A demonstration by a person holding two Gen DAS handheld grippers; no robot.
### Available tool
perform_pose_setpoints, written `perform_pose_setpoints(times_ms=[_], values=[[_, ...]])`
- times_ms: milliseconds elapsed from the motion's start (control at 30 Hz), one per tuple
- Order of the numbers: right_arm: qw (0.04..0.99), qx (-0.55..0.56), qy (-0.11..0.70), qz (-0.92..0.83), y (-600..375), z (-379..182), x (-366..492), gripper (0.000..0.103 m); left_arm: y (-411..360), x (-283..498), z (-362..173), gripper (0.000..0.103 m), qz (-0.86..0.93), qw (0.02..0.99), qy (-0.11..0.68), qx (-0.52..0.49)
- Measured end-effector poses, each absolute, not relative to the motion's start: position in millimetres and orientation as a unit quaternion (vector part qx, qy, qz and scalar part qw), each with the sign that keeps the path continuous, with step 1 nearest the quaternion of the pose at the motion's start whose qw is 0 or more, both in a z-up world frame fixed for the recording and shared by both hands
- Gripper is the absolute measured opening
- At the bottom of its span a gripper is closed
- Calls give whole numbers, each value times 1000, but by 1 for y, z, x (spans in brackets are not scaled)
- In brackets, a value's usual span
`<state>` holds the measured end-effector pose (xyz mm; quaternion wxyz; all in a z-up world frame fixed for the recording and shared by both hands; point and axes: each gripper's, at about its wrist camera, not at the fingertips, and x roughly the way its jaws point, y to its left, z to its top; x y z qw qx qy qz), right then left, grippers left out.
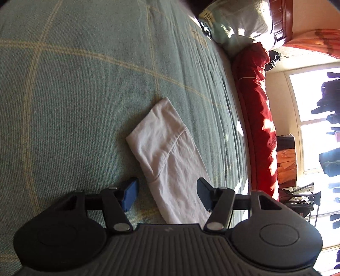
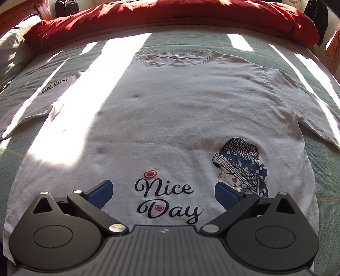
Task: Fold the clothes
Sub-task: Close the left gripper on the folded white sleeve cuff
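We have a white T-shirt point(image 2: 161, 118) lying flat and face up on the green checked bed cover point(image 2: 318, 63), neck toward the red quilt point(image 2: 170, 12) at the far edge, hem nearest the right claw point(image 2: 163, 194). Both sleeves are spread out to the sides; no fold shows in it.

Our right claw hovers over the lower front with its blue pads wide apart, holding nothing. Our left claw point(image 1: 167, 194) is likewise spread and empty, and looks along the left sleeve point(image 1: 163, 135), which lies flat on the cover.

We judge the shirt to be thin, light cotton: limp, with no stiffness to hold a crease unaided, and likely to drag and wrinkle if pulled by one point. The stitched edges seem the surest places to pinch, namely the sleeve hem, the shoulder seam and the bottom hem, since they are thicker.

The print on the front reads "Nice Day" point(image 2: 167, 199) in black script with two small hearts, beside a drawing of a girl in a dotted hat point(image 2: 240, 161). The sleeve at left carries "UH,YES!" point(image 2: 54, 85).
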<state>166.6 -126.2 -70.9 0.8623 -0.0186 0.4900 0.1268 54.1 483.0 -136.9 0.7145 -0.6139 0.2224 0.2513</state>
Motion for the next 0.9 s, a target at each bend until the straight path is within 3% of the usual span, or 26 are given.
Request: perform_pose_setpoints(times_ms=[467, 900], values=[[847, 63, 508, 144, -134, -87, 172, 103, 477, 54, -140, 60, 236, 742, 191, -598], [852, 25, 503, 146, -126, -95, 171, 103, 479, 66, -141, 58, 261, 763, 177, -565]])
